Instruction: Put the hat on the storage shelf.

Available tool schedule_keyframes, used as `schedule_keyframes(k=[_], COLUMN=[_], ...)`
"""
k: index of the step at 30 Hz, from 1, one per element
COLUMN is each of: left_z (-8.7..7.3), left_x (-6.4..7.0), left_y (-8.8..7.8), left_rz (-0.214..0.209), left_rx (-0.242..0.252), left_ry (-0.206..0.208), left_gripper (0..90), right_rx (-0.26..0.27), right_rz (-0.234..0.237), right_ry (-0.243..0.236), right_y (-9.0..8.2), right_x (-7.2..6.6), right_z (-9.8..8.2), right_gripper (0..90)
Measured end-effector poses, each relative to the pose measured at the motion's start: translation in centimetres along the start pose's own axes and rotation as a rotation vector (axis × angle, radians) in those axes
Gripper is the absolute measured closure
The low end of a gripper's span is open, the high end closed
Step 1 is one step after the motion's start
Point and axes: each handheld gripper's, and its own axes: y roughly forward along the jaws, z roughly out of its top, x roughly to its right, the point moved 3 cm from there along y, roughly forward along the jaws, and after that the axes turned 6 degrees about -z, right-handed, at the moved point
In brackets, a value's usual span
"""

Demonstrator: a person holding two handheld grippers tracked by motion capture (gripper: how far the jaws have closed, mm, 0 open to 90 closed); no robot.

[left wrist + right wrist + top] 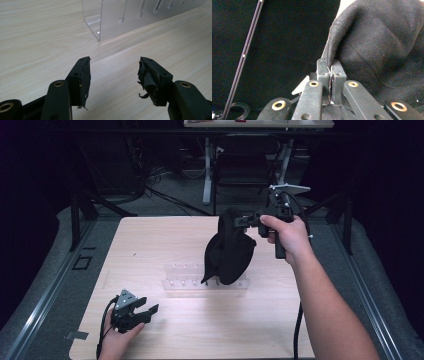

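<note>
A black cloth (229,251) hangs above the middle of the wooden table (150,245), its lower end drooping over a clear plastic rack (185,281). My right gripper (239,220) is shut on the cloth's upper edge and holds it up. In the right gripper view the two jaws meet on the hem of the black cloth (382,47), right gripper (331,63). My left gripper (148,308) rests low near the table's front left, open with nothing between its fingers. The left gripper view has the left gripper (113,72) facing one end of the clear rack (120,17).
A metal rail (45,285) runs along the table's left side and another along its right. Behind the table stand a desk's white legs (207,170) and loose cables on the dark floor. Bare wood lies left of the rack.
</note>
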Motion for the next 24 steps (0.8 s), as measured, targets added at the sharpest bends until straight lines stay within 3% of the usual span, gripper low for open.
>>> schedule_keyframes(k=[11, 17, 24], left_z=[0.6, 1.3, 1.9], left_x=[1.0, 1.5, 1.8], left_y=[0.1, -0.1, -0.4], left_rz=[-0.028, -0.05, -0.058], left_rx=[0.026, 0.044, 0.063], left_ry=[0.015, 0.027, 0.035], left_gripper=[45.7, 46.9, 47.8], right_rx=[-0.008, -0.005, -0.004], right_rz=[0.019, 0.053, 0.056], right_ry=[-0.014, 0.003, 0.003], right_y=[1.4, 2.2, 2.7], right_x=[-1.1, -1.3, -1.7], right_z=[-0.6, -0.7, -0.7], right_gripper=[88.3, 88.2, 88.1])
